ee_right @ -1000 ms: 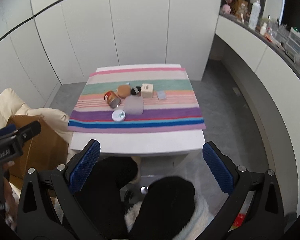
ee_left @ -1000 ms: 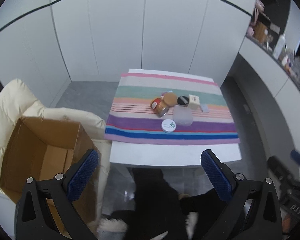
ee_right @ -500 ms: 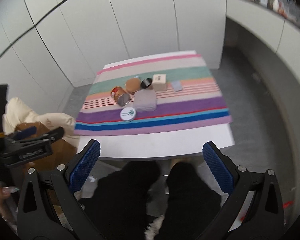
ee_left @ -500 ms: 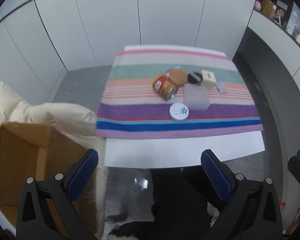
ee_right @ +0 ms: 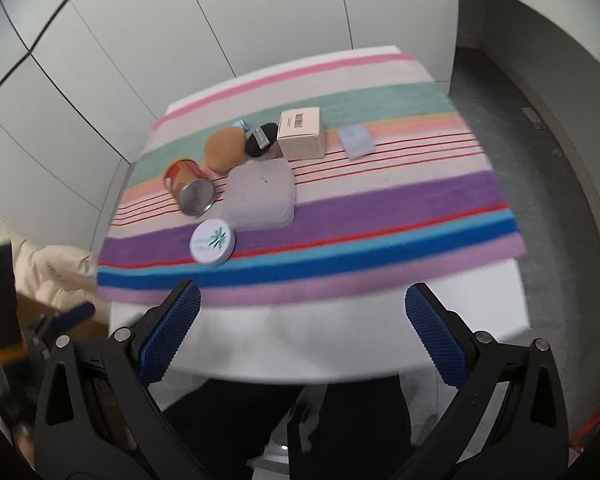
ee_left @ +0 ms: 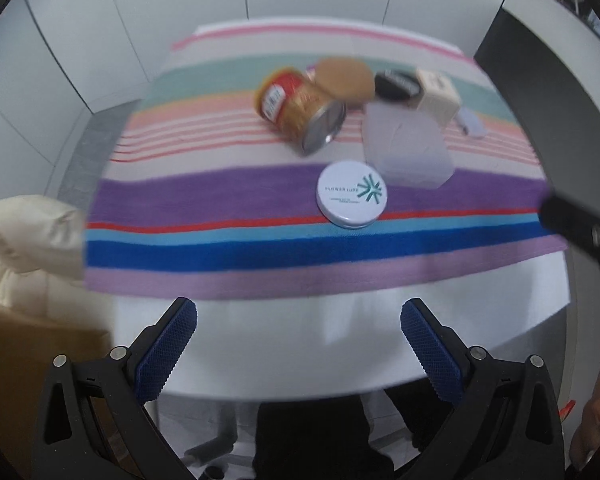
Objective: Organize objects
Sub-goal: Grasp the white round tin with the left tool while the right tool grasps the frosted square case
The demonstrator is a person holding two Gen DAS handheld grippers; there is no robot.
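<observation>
A cluster of objects lies on a striped cloth (ee_left: 220,196) (ee_right: 400,204). It holds a white round tin (ee_left: 351,194) (ee_right: 212,241), a red and gold can on its side (ee_left: 300,110) (ee_right: 188,186), a translucent square lid (ee_left: 406,146) (ee_right: 260,194), a tan sponge (ee_left: 344,76) (ee_right: 225,148), a black puff (ee_left: 394,85) (ee_right: 262,140), a cream box (ee_left: 438,94) (ee_right: 302,132) and a small pale blue packet (ee_left: 472,124) (ee_right: 355,142). My left gripper (ee_left: 298,344) is open and empty above the table's near edge. My right gripper (ee_right: 302,328) is open and empty there too.
The white table (ee_left: 300,344) (ee_right: 320,340) stands before white wall panels. A cardboard box (ee_left: 24,356) and a cream padded coat (ee_left: 16,248) (ee_right: 48,268) sit at its left. The other gripper shows at the left wrist view's right edge (ee_left: 580,228) and in the right wrist view (ee_right: 60,320).
Both grippers have moved in toward the table, so the objects look much larger and closer. Both stay open. Nothing on the cloth has moved.
</observation>
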